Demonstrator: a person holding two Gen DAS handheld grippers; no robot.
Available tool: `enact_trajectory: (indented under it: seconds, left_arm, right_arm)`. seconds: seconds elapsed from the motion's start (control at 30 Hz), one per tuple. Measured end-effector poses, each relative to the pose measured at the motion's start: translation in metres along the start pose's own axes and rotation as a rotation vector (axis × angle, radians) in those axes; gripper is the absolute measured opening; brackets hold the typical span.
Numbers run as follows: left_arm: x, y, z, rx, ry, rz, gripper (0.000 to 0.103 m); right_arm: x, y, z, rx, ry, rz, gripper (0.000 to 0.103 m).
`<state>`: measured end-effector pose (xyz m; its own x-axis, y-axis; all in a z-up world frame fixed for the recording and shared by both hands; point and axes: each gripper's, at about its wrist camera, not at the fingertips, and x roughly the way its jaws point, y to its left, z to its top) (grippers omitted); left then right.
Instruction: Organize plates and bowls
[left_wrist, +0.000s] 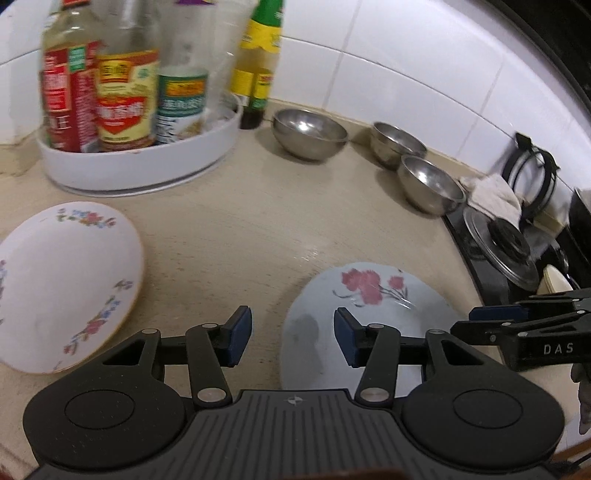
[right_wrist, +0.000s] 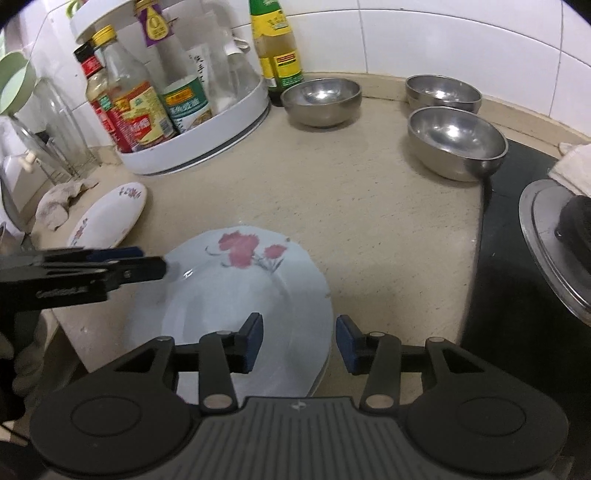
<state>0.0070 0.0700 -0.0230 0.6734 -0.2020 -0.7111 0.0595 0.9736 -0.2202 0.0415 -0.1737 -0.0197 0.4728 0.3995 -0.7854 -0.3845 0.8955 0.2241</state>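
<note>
**Both claws are hovering at the near edge of the red-flowered plate**

The right gripper (right_wrist: 299, 341) is standing wide open with nothing between its blue pads, and it is hanging over the near right rim of the pale plate with red flowers (right_wrist: 243, 295). Its left finger is showing over the plate's surface while its right finger is lying outside the rim, over bare counter (right_wrist: 369, 206). So the rim is running between the two fingers, though whether either pad is touching it cannot be told.

The left gripper (left_wrist: 293, 339) is likewise gaping and empty. In its own view the same plate (left_wrist: 362, 314) is lying just ahead and to the right, with the plate's near left rim sitting in the gap between the fingers. Both claws are therefore flanking this plate, the right one seeming the better placed over an edge.

Further out to the left, the second floral plate (left_wrist: 62, 284) is resting well apart from the first, nearer the left gripper. That gap is probably what stacking will have to close.

At the far side, three steel bowls (right_wrist: 321, 101) (right_wrist: 443, 92) (right_wrist: 456, 142) are sitting separately, right of the white bottle tray (right_wrist: 207, 147).
</note>
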Motion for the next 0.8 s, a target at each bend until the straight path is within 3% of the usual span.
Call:
enact_trajectory:
  seconds: [0.37,0.63,0.8]
  left_arm:
    - [-0.037,0.031,0.001,-0.101,-0.098,0.187,0.059]
    - [-0.055,0.069,0.002,-0.135,-0.124,0.306,0.063]
    - [-0.064,0.101,0.002,-0.152,-0.133,0.343,0.067]
  right_arm:
    - [0.011,0.016,0.032,-0.096,-0.046,0.081,0.042]
    - [0.029,0.052,0.059,-0.161,-0.050,0.174,0.042]
    - [0.044,0.086,0.072,-0.187,-0.047,0.196,0.042]
